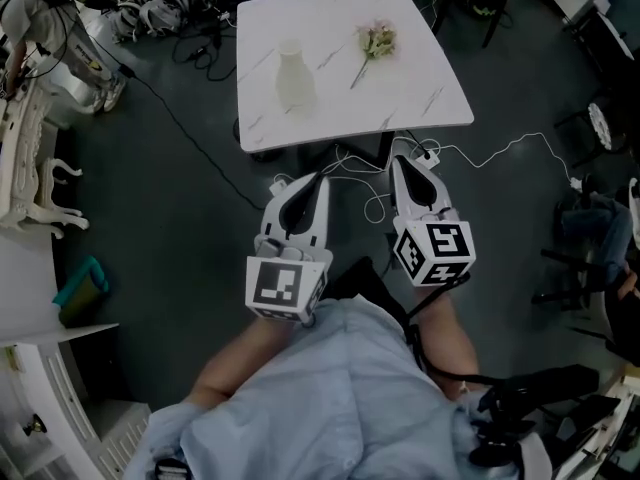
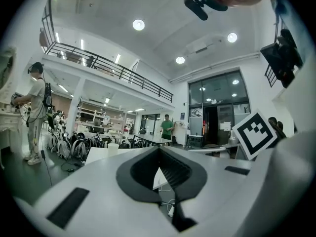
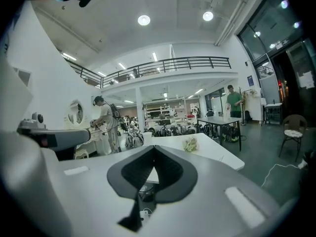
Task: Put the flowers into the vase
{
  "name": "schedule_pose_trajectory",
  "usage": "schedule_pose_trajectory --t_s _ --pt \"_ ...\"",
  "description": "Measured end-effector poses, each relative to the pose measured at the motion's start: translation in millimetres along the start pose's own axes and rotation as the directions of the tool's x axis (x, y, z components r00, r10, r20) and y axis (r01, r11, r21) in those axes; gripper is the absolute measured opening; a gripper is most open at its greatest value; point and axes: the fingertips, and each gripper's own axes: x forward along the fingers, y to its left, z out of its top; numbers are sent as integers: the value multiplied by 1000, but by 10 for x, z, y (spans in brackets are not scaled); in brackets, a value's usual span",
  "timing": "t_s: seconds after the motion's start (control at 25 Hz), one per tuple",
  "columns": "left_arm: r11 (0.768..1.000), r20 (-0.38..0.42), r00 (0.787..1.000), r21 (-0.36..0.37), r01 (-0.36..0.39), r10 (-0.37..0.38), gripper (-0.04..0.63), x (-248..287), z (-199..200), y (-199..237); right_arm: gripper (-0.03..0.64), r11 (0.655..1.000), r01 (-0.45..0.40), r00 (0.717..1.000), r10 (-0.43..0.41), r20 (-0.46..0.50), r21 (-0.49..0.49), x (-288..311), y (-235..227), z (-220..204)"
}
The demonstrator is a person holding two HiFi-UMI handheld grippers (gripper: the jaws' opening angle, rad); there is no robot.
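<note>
- Person's pale blue shirt (image 1: 330, 388): fills the bottom of the head view, both forearms reaching forward from it.
- Left gripper (image 1: 320, 178): white body, marker cube (image 1: 283, 286) at its back. Its jaws meet at the tips with nothing between them, as the left gripper view shows (image 2: 159, 149). It is held over the dark floor, short of the table.
- Right gripper (image 1: 397, 160): beside the left one, marker cube (image 1: 434, 251) at its back. Its jaws are pressed together and empty (image 3: 154, 147), with the tips close to the table's near edge.
- White cables (image 1: 480, 158): loose on the floor beneath and beyond the gripper tips.
- Table (image 1: 430, 98): white, marbled top.
- Vase (image 1: 294, 78): white, upright on the table's left half, empty.
- Flowers (image 1: 377, 40): a small pale bunch lying flat on the table's far right part, stem pointing toward the near side. They are well apart from the vase and from both grippers.
- Another person (image 1: 40, 18): standing at the far left by white furniture (image 1: 30, 178).
</note>
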Motion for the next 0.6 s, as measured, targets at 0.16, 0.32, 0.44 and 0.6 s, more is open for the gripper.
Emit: schedule_pose_trajectory --t_s 0.16,0.32,0.44,0.6 --pt "1000 -20 1000 0 21 -21 5 181 -47 21 2 1000 23 1000 -23 -10 12 114 -138 -12" --pt "1000 -29 999 3 28 -28 5 379 -110 59 3 999 26 1000 -25 -14 23 275 -276 -46" --pt "1000 -42 999 5 22 -22 5 593 -142 133 3 999 21 1000 -21 -23 27 467 -385 -55" --pt "1000 -60 998 15 22 -21 6 1026 -122 212 3 999 29 999 -27 -38 46 813 -710 -25"
